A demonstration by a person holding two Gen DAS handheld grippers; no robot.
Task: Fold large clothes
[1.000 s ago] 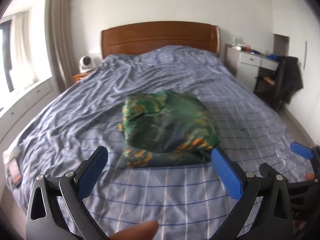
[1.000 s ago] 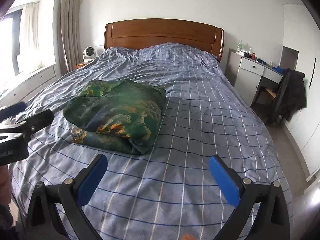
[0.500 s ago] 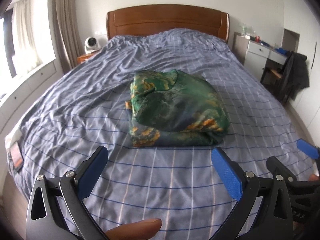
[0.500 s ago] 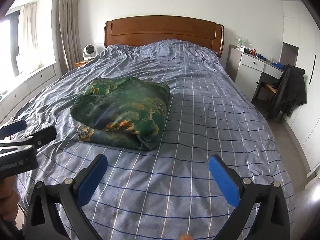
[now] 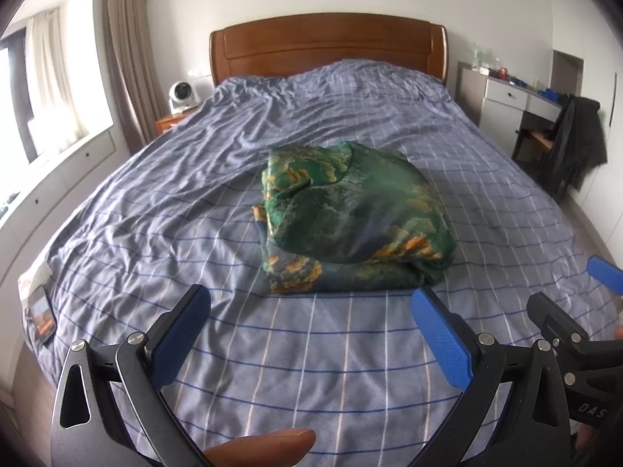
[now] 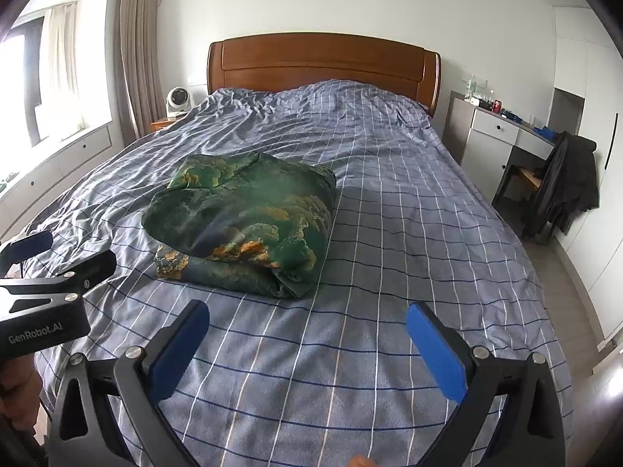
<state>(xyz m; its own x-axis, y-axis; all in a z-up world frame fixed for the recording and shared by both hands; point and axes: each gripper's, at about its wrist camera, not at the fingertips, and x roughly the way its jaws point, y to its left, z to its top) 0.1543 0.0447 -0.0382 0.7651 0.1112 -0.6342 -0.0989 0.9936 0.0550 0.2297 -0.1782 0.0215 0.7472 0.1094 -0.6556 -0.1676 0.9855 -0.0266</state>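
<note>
Left gripper [image 5: 311,325] jaws spread wide, nothing between them, over the near part of the bed [image 5: 350,354]. Right gripper [image 6: 307,329] likewise spread and empty. Folded green garment [image 5: 352,218] with orange-gold print lies mid-bed on the blue checked cover, apart from both grippers. Wooden headboard [image 5: 327,44] behind; phone [image 5: 41,313] at the bed's left edge; dark jacket [image 6: 568,183] over a chair, right.

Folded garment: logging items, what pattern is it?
Dark green with orange-gold cloud-like patches; the garment shows best in the left wrist view.
</note>
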